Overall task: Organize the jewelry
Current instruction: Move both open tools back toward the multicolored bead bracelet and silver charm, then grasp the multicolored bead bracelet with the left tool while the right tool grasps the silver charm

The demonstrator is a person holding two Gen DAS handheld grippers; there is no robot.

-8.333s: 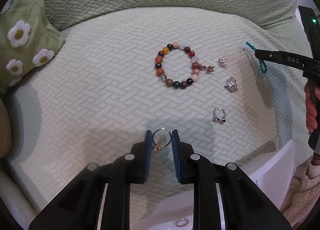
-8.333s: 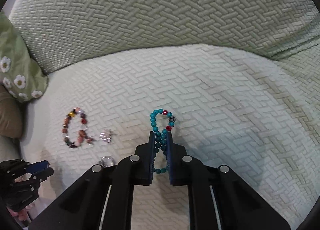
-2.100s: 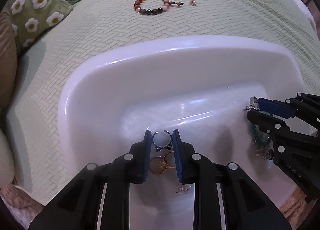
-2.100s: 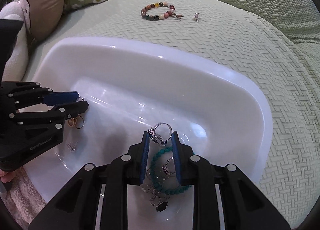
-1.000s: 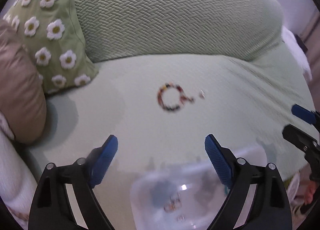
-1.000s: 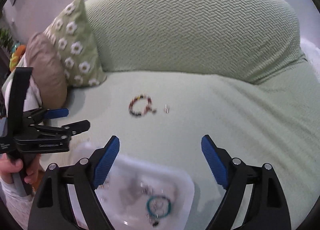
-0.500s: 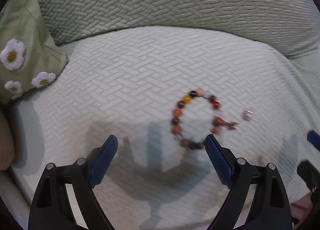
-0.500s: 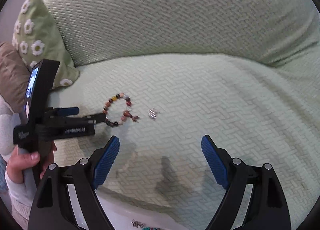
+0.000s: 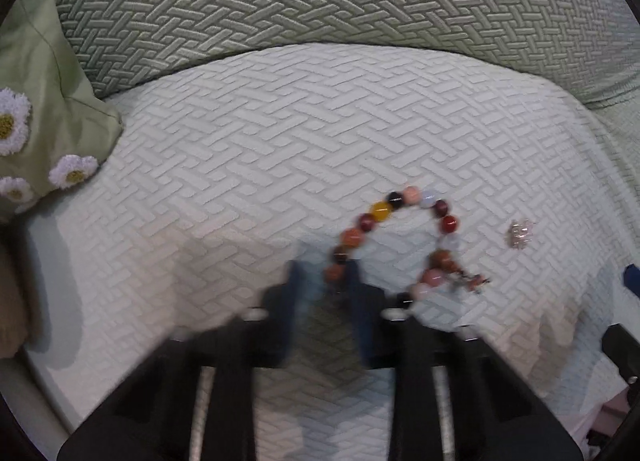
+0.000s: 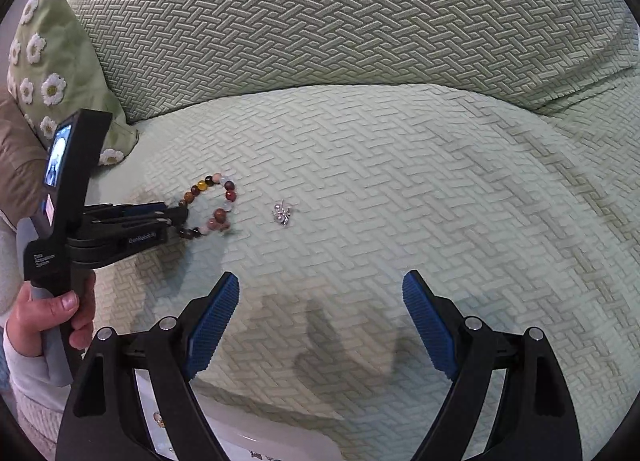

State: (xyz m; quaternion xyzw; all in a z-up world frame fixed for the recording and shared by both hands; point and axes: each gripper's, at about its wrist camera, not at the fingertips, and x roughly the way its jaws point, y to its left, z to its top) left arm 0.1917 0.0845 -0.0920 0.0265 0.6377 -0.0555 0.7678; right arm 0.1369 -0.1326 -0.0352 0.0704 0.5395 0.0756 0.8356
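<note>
**Beads between my left fingers**

My left gripper (image 9: 326, 281) is blurry, but its two fingers are close together on the near side of the bead bracelet (image 9: 400, 245), and they look pinched on it. The bracelet lies on the green sofa seat (image 9: 240, 165). A small silver charm (image 10: 282, 214) sits just past the bracelet, ahead of my right gripper (image 10: 320, 313). Those fingers are spread wide and hold nothing. The white tray (image 10: 280, 445) is under them.

The bracelet (image 10: 209, 205) lies on the sofa seat (image 10: 400, 189), a small charm (image 10: 281, 214) to its right; the pillow (image 10: 52, 61) leans behind-left.
</note>
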